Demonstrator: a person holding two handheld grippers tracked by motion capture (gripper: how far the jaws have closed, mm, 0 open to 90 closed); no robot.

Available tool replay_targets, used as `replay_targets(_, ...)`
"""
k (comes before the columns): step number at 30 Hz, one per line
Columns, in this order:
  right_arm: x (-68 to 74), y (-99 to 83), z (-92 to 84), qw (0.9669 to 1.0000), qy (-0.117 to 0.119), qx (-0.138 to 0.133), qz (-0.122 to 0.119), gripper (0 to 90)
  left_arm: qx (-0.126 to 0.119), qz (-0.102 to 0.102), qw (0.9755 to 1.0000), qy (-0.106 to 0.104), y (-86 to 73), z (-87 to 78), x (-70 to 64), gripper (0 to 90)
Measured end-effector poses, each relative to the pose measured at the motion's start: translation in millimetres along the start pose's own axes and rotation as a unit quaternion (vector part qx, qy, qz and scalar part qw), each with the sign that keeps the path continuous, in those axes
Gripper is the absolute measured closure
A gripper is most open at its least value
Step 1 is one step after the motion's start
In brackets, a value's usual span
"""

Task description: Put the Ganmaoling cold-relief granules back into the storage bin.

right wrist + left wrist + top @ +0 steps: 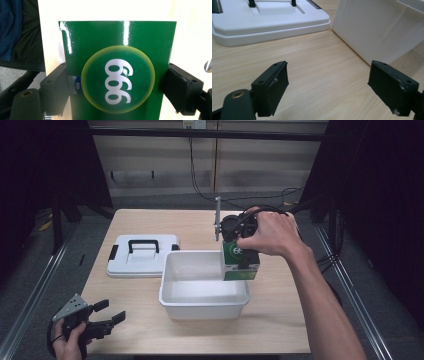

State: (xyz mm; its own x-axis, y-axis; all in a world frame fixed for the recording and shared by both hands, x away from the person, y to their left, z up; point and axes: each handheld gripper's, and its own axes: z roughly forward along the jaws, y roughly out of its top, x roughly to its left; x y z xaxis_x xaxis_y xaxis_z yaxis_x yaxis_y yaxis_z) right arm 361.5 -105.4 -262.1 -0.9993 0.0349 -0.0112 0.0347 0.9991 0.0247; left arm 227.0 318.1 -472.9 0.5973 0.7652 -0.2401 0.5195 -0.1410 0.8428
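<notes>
Two grippers work at a wooden table (150, 330): the right gripper (239, 227) pinches a green box (240, 262) between its jaws, held over the right rim of an open white bin (200, 302), apparently not yet set inside. The left gripper (92, 320) rests near the table's front left corner, jaws spread and empty, with the bin's lid (142, 255) lying beside the bin. Most of the box's print is cut off.

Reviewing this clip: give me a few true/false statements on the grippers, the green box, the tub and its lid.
1. The right gripper grips a green box. True.
2. The white lid sits on the white tub. False: it lies flat on the table, left of the tub.
3. The left gripper is open and holds nothing. True.
4. The green box lies on the tub's floor. False: it is held at the tub's far right rim.
</notes>
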Motion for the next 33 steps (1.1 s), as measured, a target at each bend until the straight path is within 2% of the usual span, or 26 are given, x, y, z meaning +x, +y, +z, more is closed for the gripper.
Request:
replay_targets(13, -7.1, 19.2, 17.7, 0.9999, 0.010, -0.007, -0.002, 16.3, 0.000, 0.000, 1.0000, 0.000, 0.0, 0.1, 0.1, 15.8)
replay_targets(18, -7.8, 23.8, 23.5, 0.9999, 0.010, -0.001, -0.003, 16.3, 0.000, -0.001, 1.0000, -0.001, 0.1, 0.0, 0.1, 15.8)
replay_targets(27, -9.7, 32.6, 48.5, 0.9997, 0.022, 0.008, -0.005, 16.2, 0.000, 0.000, 1.0000, -0.001, 0.1, 0.0, 0.2, 15.8)
replay_targets(33, -11.4, 29.7, 65.7, 0.9996, 0.027, 0.011, -0.003, 16.2, 0.000, 0.001, 1.0000, 0.001, 0.2, 0.1, 0.1, 15.8)
